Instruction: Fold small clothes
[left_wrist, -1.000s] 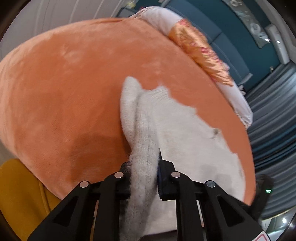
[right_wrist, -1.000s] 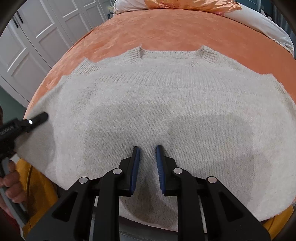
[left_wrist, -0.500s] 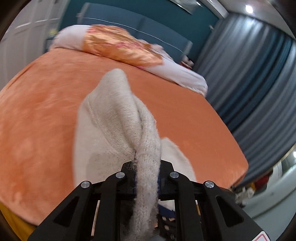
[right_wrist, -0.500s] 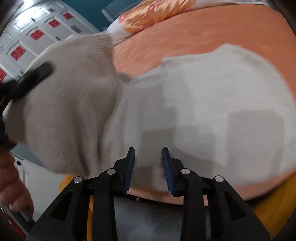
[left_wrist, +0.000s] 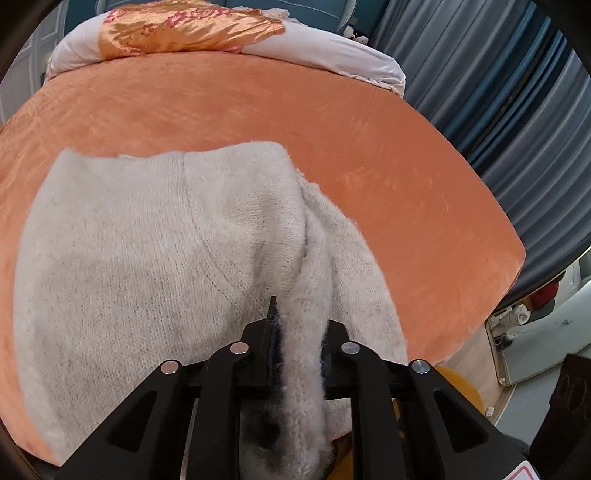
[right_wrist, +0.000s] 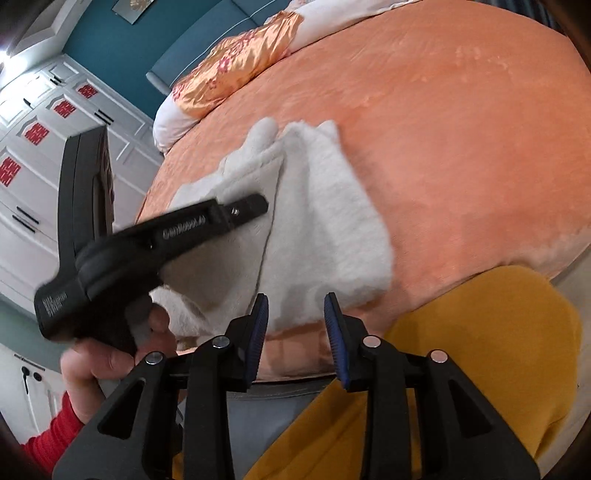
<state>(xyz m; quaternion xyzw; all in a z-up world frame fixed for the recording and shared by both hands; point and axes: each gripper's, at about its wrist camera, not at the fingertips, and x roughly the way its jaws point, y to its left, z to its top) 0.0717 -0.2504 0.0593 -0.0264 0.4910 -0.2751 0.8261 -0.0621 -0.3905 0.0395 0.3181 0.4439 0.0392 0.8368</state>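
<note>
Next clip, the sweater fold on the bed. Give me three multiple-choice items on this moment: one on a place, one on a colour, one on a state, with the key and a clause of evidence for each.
1. Where does the cream sweater lie?
A. on the orange bedspread
B. on the floor
C. over the pillow

2. What colour are the pads of the right claw?
A. red
B. blue
C. white

3. What is between the fingers of the left claw?
A. nothing
B. a fold of the sweater
C. the satin pillow

Key:
1 A, the knit spreads across the orange cover near its front edge.
2 B, blue ribbed strips line both fingers in the right wrist view.
3 B, a bunched strip of knit runs between the black fingers, whose jaws are opening; the right claw's jaws, also opening, have nothing between them.
</note>
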